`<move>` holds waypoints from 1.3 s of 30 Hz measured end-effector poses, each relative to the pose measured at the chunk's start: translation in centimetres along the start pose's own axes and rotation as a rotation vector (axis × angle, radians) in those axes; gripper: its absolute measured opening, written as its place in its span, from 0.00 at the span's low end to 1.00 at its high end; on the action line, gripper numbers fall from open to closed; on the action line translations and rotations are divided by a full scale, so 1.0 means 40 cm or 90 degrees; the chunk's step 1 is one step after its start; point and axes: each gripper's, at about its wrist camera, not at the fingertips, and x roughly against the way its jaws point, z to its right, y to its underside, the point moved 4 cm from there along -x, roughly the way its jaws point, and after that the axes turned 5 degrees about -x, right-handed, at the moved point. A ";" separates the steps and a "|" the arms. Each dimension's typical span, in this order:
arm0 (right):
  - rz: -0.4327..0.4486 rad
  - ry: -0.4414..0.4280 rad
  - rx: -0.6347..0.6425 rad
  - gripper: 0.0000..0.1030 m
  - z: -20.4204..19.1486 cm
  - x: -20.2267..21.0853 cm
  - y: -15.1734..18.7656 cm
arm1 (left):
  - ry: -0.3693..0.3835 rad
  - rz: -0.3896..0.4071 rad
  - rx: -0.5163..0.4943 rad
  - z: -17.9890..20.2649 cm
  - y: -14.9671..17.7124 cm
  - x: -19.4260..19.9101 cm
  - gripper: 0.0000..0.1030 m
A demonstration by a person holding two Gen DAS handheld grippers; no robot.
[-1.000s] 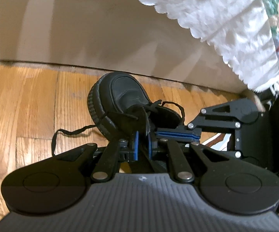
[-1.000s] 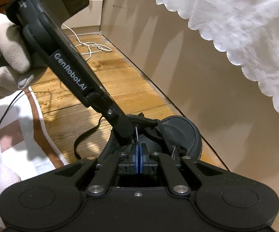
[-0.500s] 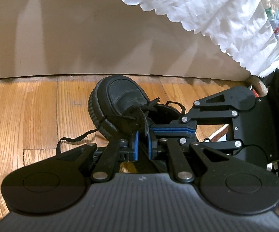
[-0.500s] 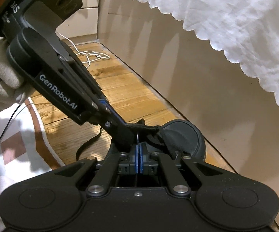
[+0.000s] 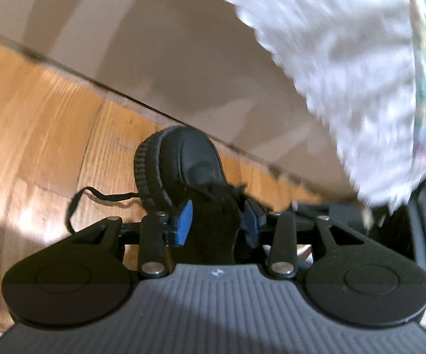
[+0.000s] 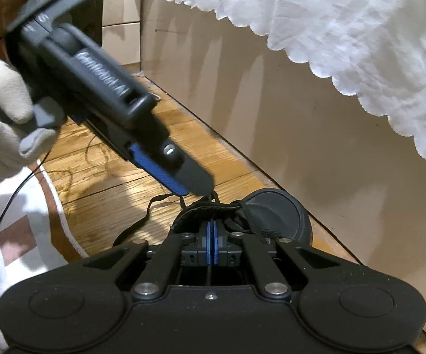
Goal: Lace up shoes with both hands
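Two tongs work over one black shoe [image 5: 180,168], which lies on the wooden floor [image 5: 44,124] with its toe just short of the beige bed base [image 6: 272,118]. The left tongs [image 5: 215,221] stand with their blue pads well apart, one on either side of the shoe's raised tongue [image 5: 213,230]; the picture is blurred, and the pads do not appear to press on it. In the right wrist view the same tongs come in from the upper left, held by a gloved hand [image 6: 3,118], with their tip just above the lacing at the shoe's throat. That dark body hides much of the floor behind the shoe.

The right tongs [image 6: 212,243] have their blue pads together at the rear edge of the shoe's opening; whether a strand of lace is caught between them I cannot tell.

One lace end [image 5: 94,200] trails off the shoe's left side and loops loose on the floor. A white scalloped bedcover [image 6: 360,35] hangs over the bed base above and to the right of the shoe, cutting off the upper part of both views. Left of the shoe lies a white rug [image 6: 21,221] with a brown border and a reddish square, and a thin black cable [image 6: 3,215] crosses it. Further back from the shoe, along the bed base, stand pale cardboard boxes [image 6: 121,38].
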 end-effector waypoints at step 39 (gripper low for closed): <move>0.036 -0.064 -0.109 0.06 0.056 -0.021 0.010 | 0.103 0.054 0.088 -0.052 0.055 -0.013 0.10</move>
